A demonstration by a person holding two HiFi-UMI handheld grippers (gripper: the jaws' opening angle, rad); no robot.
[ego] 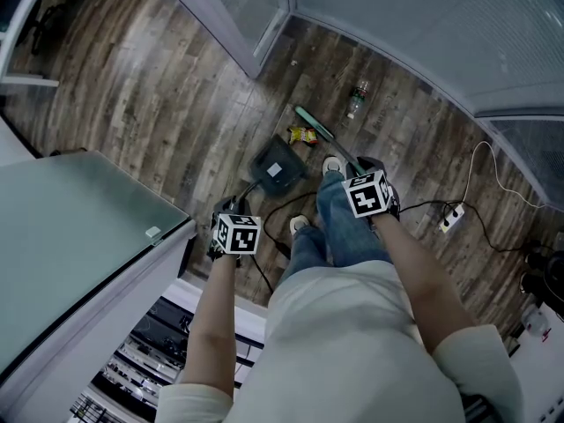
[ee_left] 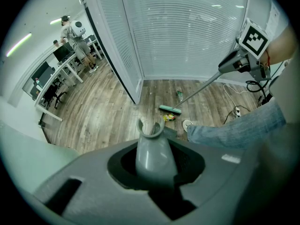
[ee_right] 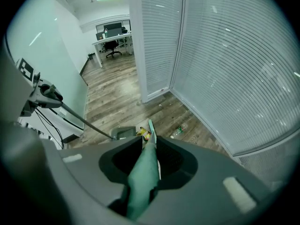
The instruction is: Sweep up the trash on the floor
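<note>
My left gripper (ego: 234, 233) is shut on the grey handle (ee_left: 152, 156) of a dark dustpan (ego: 277, 171) that rests on the wood floor in front of the person's feet. My right gripper (ego: 370, 192) is shut on the teal broom handle (ee_right: 145, 172). The green broom head (ego: 315, 123) lies on the floor just beyond a yellow wrapper (ego: 303, 136), which sits between broom head and dustpan. A small bottle (ego: 357, 98) lies farther off near the glass wall. In the right gripper view the wrapper (ee_right: 143, 133) lies next to the dustpan (ee_right: 123, 133).
Glass partitions with blinds (ego: 414, 25) meet at a corner ahead. A white power strip (ego: 451, 217) and cables trail on the floor to the right. A large grey-green tabletop (ego: 79, 236) fills the left. Desks and people (ee_left: 75, 36) stand beyond the partition.
</note>
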